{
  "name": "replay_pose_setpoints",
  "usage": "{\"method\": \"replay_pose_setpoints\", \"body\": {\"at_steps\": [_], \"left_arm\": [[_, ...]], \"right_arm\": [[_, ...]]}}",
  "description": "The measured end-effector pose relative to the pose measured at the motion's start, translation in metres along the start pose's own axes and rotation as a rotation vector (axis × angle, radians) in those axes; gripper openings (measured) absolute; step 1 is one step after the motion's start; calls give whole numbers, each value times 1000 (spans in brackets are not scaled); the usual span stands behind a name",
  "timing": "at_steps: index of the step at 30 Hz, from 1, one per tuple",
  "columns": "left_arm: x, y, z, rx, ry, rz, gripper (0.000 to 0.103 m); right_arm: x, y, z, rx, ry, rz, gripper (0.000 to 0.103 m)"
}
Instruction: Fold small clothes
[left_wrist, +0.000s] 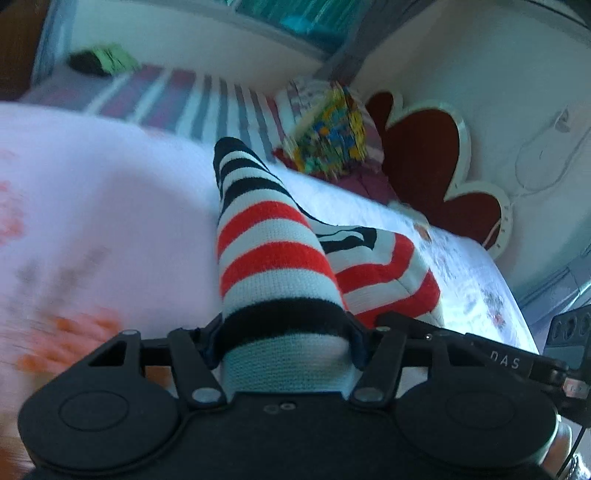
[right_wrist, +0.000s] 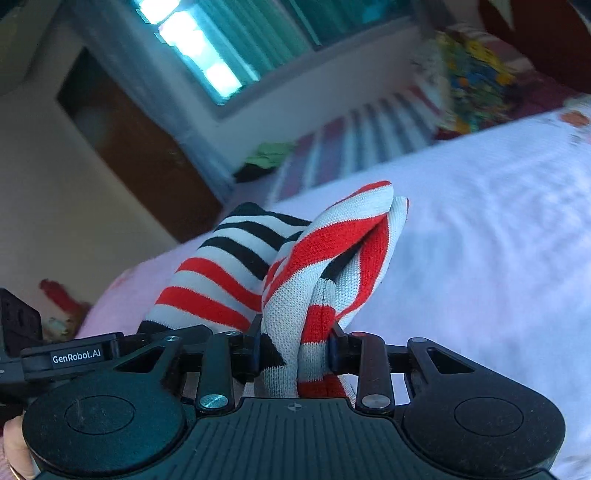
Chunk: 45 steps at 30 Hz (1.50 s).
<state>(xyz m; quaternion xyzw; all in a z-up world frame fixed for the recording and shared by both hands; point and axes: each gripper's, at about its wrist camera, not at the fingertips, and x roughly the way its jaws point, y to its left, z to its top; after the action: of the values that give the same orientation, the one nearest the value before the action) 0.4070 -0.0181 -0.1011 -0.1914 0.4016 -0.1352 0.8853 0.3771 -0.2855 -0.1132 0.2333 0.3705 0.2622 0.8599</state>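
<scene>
both grippers, left (left_wrist: 286, 341) and right (right_wrist: 295, 350), clamp jaws on the ribbed striped knit garment (left_wrist: 266, 254).

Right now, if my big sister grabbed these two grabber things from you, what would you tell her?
Left gripper: shut on one end of the striped garment, at a black band.
Right gripper: shut on a bunched red-and-white part of the same garment.
Where things are: the garment hangs between both grippers, above the white bedspread. Both views are blurred, so I cannot tell whether any part touches the bed.
Done: picked up, gripped at two places.
Left: no neat fold shows yet. She probably needs to bring the parts together, lay it flat on the bedspread, then let go.
</scene>
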Motion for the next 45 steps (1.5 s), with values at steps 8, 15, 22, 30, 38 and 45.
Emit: {"method": "replay_pose_setpoints", "body": {"at_steps": [8,15,22,30,38,45], "left_arm": [[-92,108,8,-6,-98,88,60],[-132,221,30,-23,-114,93,60],[-111,298,30,-48,-76,97,62],[-112,314,13,-34,-99,125,76],[-138,291,52,37,-178,161,69],[-83,309,51,-26,-58,295,72]], "right_arm": [[81,138,-34,-68,22,102,32],[178,242,-76,-86,28,74,32],[258,262,-104,-47,71,-10,32],[268,226,-107,48,85,-42,41],[244,268,-63,-125,-28,-124,40],[323,276,-80,-242,99,-217,28]]}}
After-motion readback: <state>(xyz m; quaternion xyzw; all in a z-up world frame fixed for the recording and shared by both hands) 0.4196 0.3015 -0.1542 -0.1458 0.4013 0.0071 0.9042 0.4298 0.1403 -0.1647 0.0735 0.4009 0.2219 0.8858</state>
